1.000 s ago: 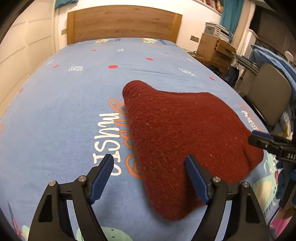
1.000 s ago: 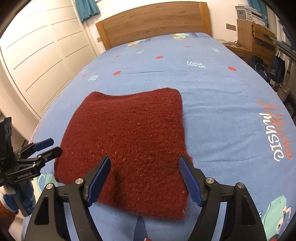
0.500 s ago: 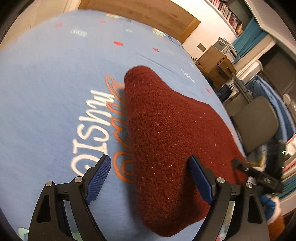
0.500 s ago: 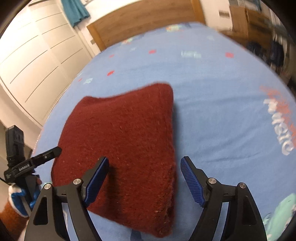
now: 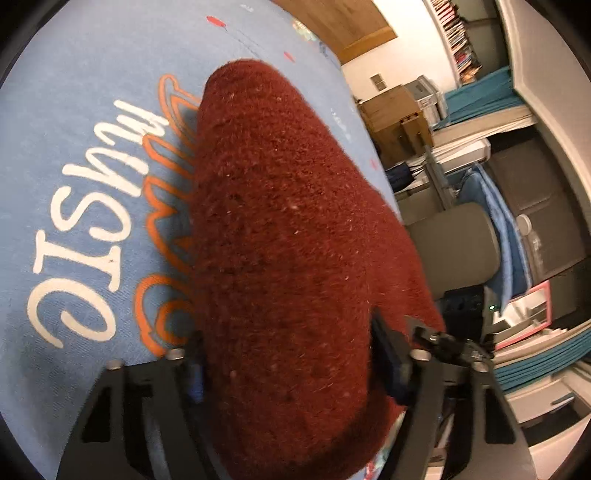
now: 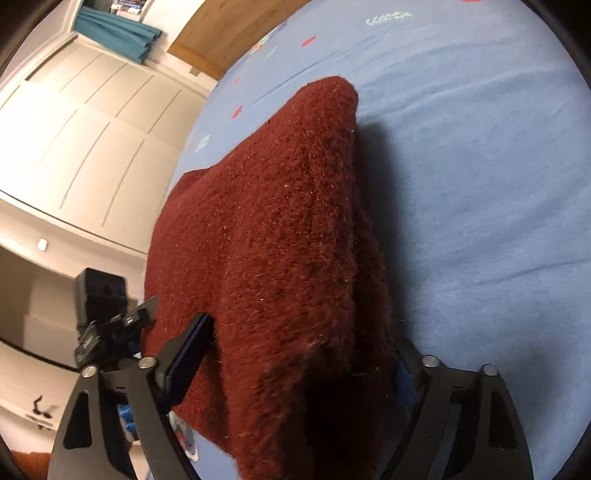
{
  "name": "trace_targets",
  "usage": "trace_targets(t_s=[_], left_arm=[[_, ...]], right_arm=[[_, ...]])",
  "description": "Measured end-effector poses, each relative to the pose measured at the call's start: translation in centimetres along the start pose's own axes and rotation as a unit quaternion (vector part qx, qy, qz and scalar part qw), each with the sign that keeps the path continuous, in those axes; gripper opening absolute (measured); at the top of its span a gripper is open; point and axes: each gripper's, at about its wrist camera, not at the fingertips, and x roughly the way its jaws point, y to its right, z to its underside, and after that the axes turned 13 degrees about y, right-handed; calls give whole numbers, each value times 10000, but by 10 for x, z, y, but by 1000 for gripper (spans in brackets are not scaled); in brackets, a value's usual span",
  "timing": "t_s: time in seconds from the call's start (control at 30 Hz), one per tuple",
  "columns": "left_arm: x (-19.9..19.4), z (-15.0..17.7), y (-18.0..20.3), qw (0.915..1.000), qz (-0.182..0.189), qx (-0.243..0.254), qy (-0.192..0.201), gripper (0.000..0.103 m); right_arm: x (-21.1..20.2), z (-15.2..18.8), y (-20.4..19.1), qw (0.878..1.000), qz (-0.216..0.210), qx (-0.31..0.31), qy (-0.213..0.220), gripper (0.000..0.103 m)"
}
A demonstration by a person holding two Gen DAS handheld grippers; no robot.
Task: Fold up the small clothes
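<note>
Lying across the near part of the bed, the dark red, fuzzy knitted garment [image 5: 288,236] [image 6: 280,236] is humped up in a ridge, with both grippers at its near edge. It rests on a light blue printed bedsheet [image 5: 74,122] [image 6: 480,177], partly covering the white and orange lettering [image 5: 92,221] printed there.

From where I stand, the left gripper [image 5: 291,365] straddles one end of the red knit: the wool fills the gap between its black arms, and its jaws are closing on the fabric. Its left pad is nearly buried in the pile, so I cannot tell whether the pads press the cloth. The right gripper [image 6: 295,362] straddles the other end, a raised fold of the knit between its blue-padded fingers [image 6: 188,354]; its jaws are closing too. A sliver of gap shows beside the left pad, and the right pad is hidden behind the wool.

Each gripper shows in the other's view, beyond the garment's edge. A wooden headboard [image 6: 236,33] stands at the far end of the bed, white panelled wardrobe doors [image 6: 92,129] to one side, a grey chair [image 5: 454,251] and cluttered shelves to the other.
</note>
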Motion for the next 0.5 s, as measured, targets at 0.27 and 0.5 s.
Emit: trace_targets(t_s=[0.27,0.5], left_arm=[[-61,-34,2,9993,57,195,327,48],[-111,-36,-29,9982,-403,217,397,51]], right_arm=[[6,1,-43,9986,-216,-461,173,51],[33,10,-87,9956,-523,-768,97,49]])
